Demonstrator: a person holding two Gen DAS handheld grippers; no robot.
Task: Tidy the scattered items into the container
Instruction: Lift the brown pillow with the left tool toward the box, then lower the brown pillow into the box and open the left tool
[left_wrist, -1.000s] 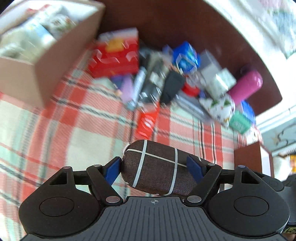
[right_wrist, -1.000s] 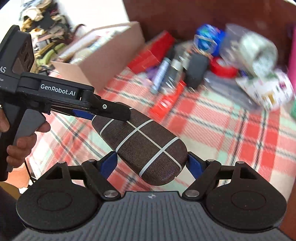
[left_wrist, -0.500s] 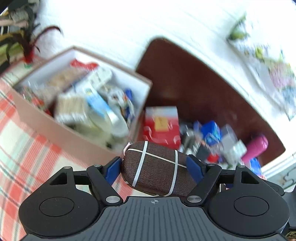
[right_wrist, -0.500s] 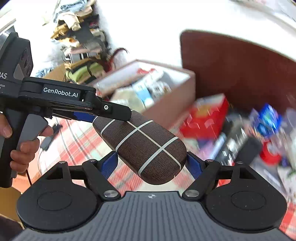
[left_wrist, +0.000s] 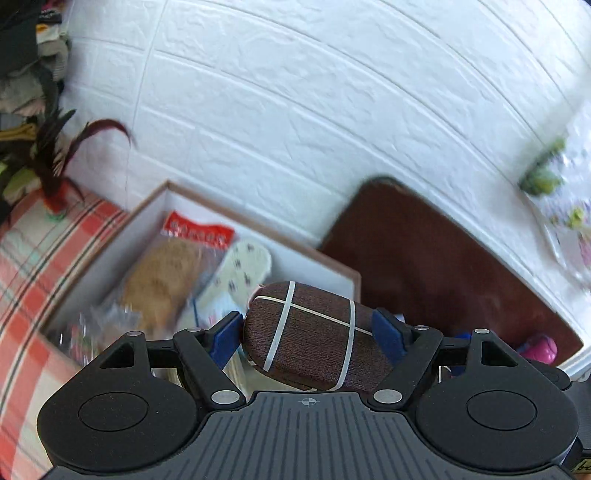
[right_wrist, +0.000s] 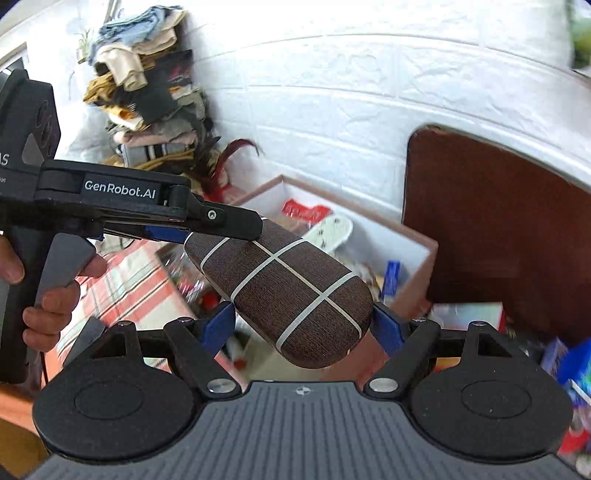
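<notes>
A brown case with white cross stripes (left_wrist: 314, 332) is held in the air between both grippers. My left gripper (left_wrist: 308, 328) is shut on one end of it. My right gripper (right_wrist: 303, 326) is shut on the other end of the case (right_wrist: 284, 288). The left gripper also shows in the right wrist view (right_wrist: 207, 229), clamped on the case's far end. Beyond and below the case is an open cardboard box (left_wrist: 173, 206) holding several packets; it also shows in the right wrist view (right_wrist: 421, 240).
A dark brown headboard (left_wrist: 436, 258) stands right of the box against a white brick-pattern wall. A red plaid cloth (left_wrist: 44, 251) covers the surface. Loose items, a pink bottle (left_wrist: 541, 347) and blue packets (right_wrist: 576, 365), lie to the right. Piled clothes (right_wrist: 147, 92) sit at left.
Both grippers have lifted the case and carried it left, from above the scattered items toward the cardboard box. Both stay shut on it.
</notes>
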